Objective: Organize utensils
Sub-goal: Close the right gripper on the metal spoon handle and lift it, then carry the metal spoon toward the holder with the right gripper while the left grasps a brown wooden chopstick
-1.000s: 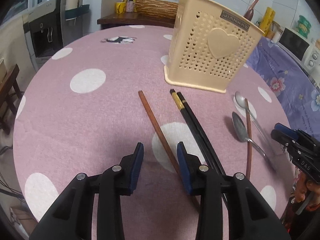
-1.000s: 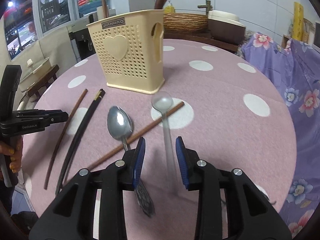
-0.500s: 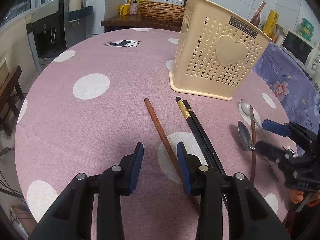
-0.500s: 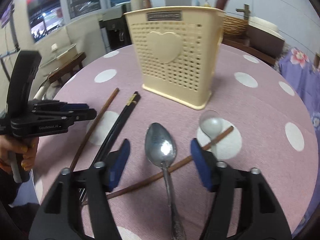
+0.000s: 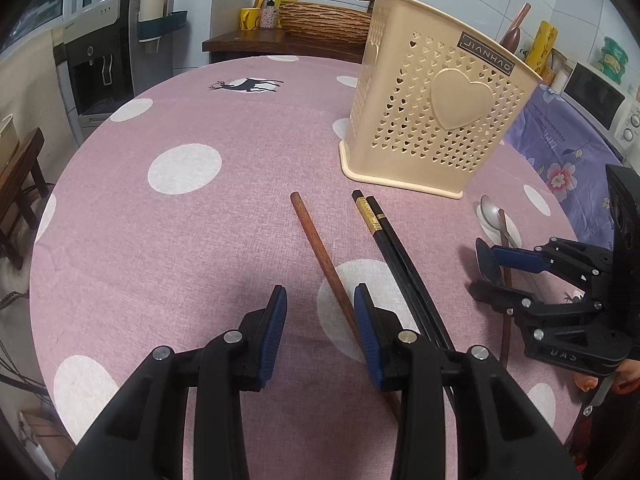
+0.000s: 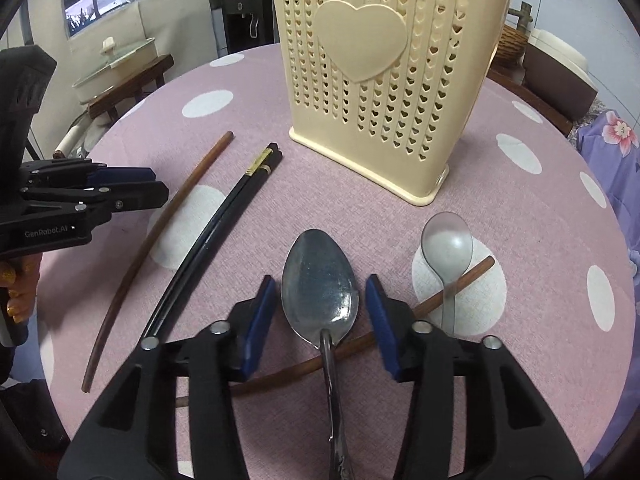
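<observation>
Utensil caddy (image 6: 384, 92): upright on worktop (image 5: 168, 248), holding some utensils. Still loose: metal spoon (image 6: 320, 292), clear spoon (image 6: 448, 248), black chopsticks (image 6: 224, 232), brown chopsticks (image 5: 324, 264). Right gripper (image 6: 320, 316) fingers closing around the metal spoon, not gripping; left gripper (image 5: 320, 332) part-open, empty.

The right hand-held gripper (image 6: 320, 312) has swung over from the clear spoon (image 6: 447, 245) to the steel spoon (image 6: 319, 294); its jaws, just closing, now straddle the bowl.
</observation>
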Action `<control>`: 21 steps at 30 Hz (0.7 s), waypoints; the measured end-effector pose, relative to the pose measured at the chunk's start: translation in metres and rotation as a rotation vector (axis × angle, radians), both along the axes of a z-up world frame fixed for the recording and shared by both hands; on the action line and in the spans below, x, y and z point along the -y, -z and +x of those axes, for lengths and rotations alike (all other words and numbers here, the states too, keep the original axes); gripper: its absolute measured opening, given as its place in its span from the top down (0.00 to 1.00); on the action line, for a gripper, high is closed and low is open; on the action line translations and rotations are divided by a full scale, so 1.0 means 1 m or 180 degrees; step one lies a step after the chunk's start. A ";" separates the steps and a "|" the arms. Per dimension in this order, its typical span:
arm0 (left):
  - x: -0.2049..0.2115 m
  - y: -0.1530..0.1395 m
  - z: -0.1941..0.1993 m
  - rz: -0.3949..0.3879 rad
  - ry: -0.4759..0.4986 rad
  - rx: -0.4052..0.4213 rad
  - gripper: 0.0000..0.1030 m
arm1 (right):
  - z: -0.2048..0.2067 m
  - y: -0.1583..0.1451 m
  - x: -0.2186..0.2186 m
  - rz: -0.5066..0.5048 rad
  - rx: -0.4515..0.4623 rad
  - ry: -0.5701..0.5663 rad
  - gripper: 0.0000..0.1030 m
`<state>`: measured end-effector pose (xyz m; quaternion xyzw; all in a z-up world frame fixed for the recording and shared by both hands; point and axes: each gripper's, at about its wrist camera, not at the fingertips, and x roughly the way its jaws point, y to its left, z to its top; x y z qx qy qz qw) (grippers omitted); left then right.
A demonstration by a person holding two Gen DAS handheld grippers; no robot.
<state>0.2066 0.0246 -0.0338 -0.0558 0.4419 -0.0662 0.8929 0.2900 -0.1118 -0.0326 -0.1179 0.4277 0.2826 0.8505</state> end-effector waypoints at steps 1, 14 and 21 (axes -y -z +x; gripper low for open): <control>0.000 0.000 0.000 0.0000 -0.0002 -0.0003 0.65 | 0.001 0.000 0.000 -0.0005 -0.0001 -0.0006 0.63; -0.002 0.002 0.002 -0.0021 -0.0015 -0.0037 0.65 | -0.018 -0.060 0.038 0.0631 0.0389 0.0427 0.63; -0.001 0.000 0.005 -0.0012 -0.0039 -0.0023 0.65 | -0.043 -0.096 0.069 0.0905 0.0572 0.0663 0.63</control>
